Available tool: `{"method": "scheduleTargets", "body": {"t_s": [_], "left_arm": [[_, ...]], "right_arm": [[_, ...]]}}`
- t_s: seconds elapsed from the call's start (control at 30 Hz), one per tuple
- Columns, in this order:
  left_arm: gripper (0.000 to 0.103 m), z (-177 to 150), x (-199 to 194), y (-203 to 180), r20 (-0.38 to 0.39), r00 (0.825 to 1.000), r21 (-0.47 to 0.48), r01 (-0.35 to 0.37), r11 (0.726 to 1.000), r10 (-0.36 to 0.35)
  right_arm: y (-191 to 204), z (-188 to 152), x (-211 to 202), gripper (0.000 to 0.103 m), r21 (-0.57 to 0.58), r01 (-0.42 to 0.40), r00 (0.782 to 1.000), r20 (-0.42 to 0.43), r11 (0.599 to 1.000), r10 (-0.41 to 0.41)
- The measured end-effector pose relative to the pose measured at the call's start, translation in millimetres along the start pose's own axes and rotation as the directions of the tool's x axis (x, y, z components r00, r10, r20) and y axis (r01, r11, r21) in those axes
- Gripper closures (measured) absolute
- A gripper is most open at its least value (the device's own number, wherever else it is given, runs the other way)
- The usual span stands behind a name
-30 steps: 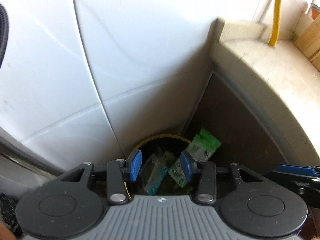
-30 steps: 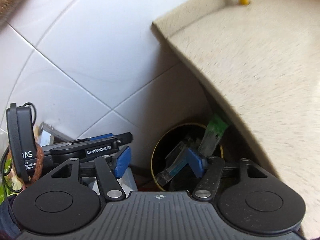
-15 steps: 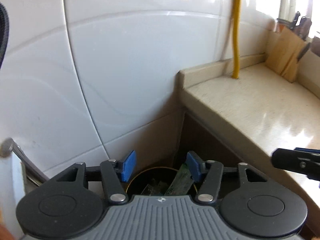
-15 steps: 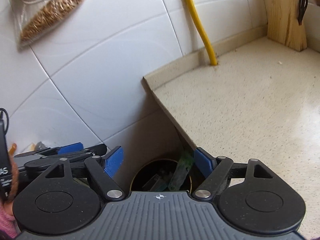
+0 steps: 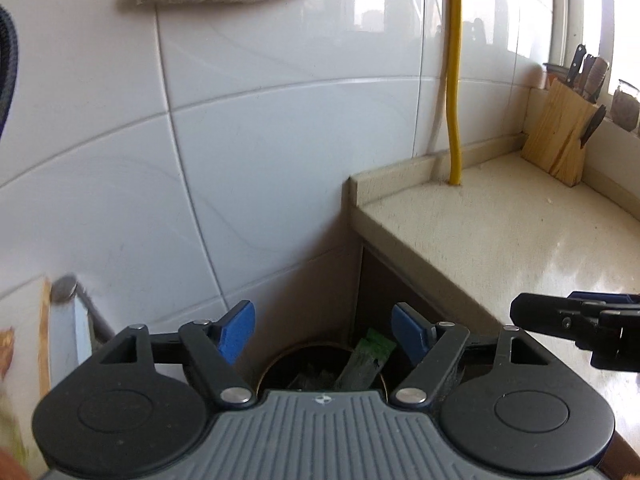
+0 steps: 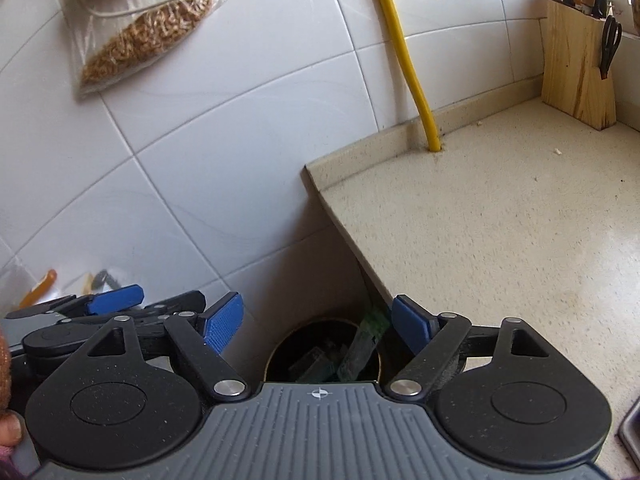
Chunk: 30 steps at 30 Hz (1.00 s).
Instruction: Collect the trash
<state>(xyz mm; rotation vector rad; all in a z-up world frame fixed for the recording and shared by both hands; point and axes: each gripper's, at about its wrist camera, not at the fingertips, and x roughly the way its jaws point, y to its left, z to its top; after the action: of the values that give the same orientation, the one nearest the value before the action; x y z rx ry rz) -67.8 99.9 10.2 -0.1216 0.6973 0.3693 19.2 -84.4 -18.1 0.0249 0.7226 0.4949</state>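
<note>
Behind everything, the white tiled wall point(image 5: 280, 160) fills the view, with a clear bag of brown grain point(image 6: 140, 40) hanging high on it. To the right, the beige desk point(image 6: 500, 240) runs out from the wall; its left edge ends in a straight drop, and its corner stands out just above the bin. Most of its top lies bare, with a wooden knife block point(image 6: 576, 64) far back at the wall and a yellow hose point(image 6: 408, 60) coming down the tiles into the desk near the corner. Down in the narrow gap between wall and desk side stands the round dark trash bin point(image 6: 280, 354), with a yellowish rim. Wrappers lie inside it, and a green wrapper point(image 5: 366, 364) leans up against the rim on the desk side. The left tool point(image 5: 324, 330) hangs above the bin with its blue pads spread wide, gripping nothing. The right tool point(image 6: 318, 322) hangs just beside it, pads equally wide apart and empty, its right pad close to the desk edge.
</note>
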Motion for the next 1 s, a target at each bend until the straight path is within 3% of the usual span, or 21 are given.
{"method": "scheduleTargets", "body": {"t_s": [0.23, 0.47, 1.0], "left_arm": [[0.03, -22, -23, -11, -0.035, 0.998, -0.029, -0.051, 0.998, 0.05], [0.022, -33, -45, -33, -0.043, 0.996, -0.034, -0.081, 0.996, 0.079], [0.014, -44, -85, -66, 0.002, 0.998, -0.025, -0.056, 0.998, 0.056]], "right_arm": [[-5, -8, -20, 0.016, -0.044, 0.002, 1.0, -0.015, 0.999, -0.002], [-18, -21, -46, 0.015, -0.052, -0.012, 1.0, -0.021, 0.999, 0.011], [-41, -36, -88, 0.012, -0.037, -0.023, 1.0, 0.013, 0.999, 0.023]]}}
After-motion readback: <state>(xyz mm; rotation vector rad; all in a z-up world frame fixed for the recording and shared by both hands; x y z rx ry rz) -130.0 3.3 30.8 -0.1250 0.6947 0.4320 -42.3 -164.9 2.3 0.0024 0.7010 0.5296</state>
